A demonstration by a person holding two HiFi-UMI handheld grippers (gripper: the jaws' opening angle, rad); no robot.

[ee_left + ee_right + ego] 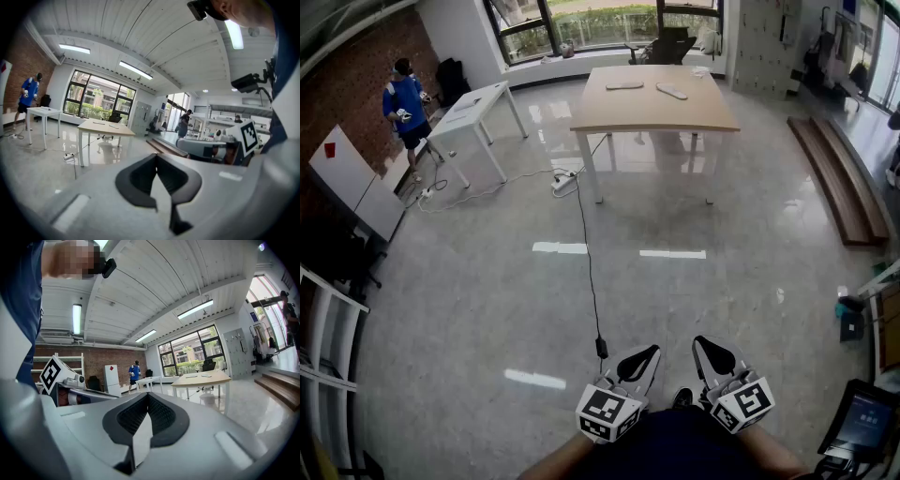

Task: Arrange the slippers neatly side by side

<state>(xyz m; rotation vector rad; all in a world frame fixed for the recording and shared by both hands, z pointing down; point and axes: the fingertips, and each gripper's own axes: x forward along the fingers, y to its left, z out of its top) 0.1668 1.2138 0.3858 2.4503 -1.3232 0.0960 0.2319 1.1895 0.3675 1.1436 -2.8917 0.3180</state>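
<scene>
Two pale slippers lie apart on a far wooden table [609,117]: one [624,85] at its back middle, the other [672,91] to its right, angled. Both are far from me across the shiny floor. My left gripper [654,350] and right gripper [697,339] are held close to my body at the bottom of the head view, side by side. Both are shut with nothing in them. In the left gripper view the jaws [156,157] meet, and the table [105,126] stands small in the distance. The right gripper [148,396] is likewise closed, with the table [201,378] beyond it.
A black cable [586,244] runs across the floor from a power strip [564,180] toward me. A white table [473,108] and a person in blue [405,103] are at the far left. Wooden steps [839,178] line the right. A white shelf [328,366] stands near left.
</scene>
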